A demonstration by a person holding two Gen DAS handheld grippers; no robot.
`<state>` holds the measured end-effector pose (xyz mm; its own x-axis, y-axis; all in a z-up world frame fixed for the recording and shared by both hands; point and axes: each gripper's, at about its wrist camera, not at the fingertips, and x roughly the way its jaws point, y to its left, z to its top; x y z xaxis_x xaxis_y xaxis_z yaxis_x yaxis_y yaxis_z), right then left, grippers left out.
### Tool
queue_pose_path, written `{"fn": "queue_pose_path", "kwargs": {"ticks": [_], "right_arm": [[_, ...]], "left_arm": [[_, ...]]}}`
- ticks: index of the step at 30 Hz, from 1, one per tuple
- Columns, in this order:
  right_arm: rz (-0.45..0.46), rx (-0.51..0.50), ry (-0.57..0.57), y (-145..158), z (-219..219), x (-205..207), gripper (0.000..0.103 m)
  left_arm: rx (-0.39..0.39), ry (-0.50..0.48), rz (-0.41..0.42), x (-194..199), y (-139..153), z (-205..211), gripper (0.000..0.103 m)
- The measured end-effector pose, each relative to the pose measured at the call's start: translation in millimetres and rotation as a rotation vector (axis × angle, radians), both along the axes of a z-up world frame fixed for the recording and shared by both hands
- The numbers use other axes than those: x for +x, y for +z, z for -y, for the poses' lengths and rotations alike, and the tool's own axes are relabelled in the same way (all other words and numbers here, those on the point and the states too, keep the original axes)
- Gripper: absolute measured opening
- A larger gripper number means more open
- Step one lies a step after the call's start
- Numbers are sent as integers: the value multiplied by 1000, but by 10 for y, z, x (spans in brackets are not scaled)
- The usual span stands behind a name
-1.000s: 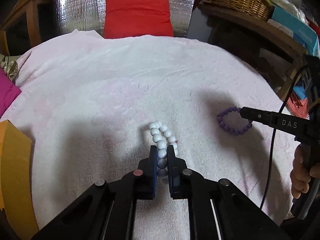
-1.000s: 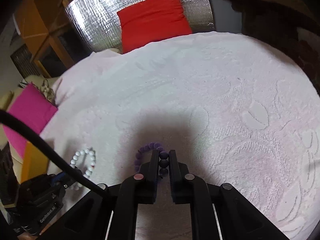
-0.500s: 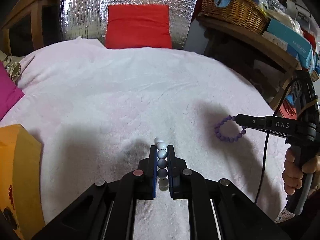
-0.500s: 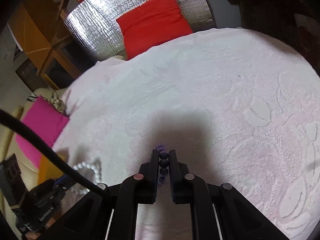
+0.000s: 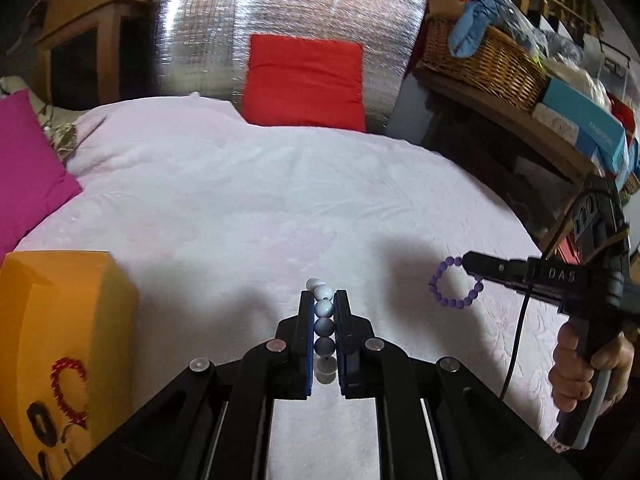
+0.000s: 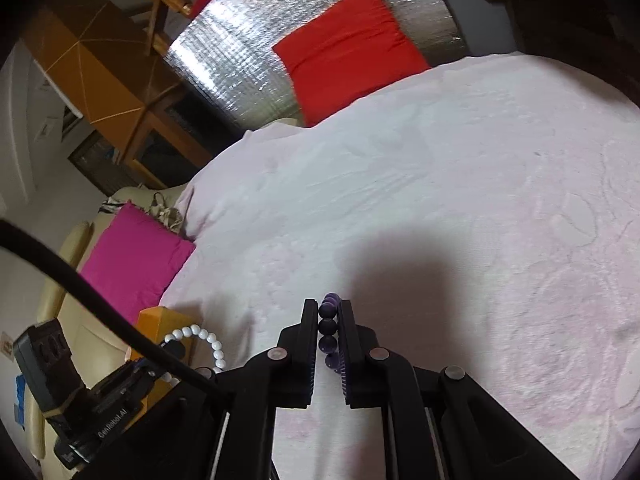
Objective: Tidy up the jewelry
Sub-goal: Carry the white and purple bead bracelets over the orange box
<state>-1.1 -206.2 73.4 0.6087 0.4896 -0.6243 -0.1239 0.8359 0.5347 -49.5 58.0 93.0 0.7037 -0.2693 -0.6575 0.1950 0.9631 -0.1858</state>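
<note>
Bracelets now apparently higher off the blanket [image 5: 280, 208], white bracelet [image 5: 323, 308] clamped in left hand-held gripper [image 5: 323, 300], purple bracelet [image 6: 329, 332] in right hand-held gripper [image 6: 328, 312].

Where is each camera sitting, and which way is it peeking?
Left wrist view: sits on the left gripper, looking forward over the pink blanket toward the red cushion; its fingers pinch the white bead bracelet, and the person's right hand shows.
Right wrist view: sits on the right gripper, facing the same cushion at a tilt; its fingers pinch the purple bead bracelet.
Both views share the blanket, the cushion, the orange box, both bracelets, and each other's gripper.
</note>
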Motion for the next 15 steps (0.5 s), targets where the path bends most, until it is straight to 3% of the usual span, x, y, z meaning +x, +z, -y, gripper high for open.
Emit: {"fn": "queue_pose_path", "kwargs": {"ticks": [15], "right_arm": [[72,-11,104,94,-750,-138,11]], "left_arm": [[35,142,79,-399,310,-458,10]]}}
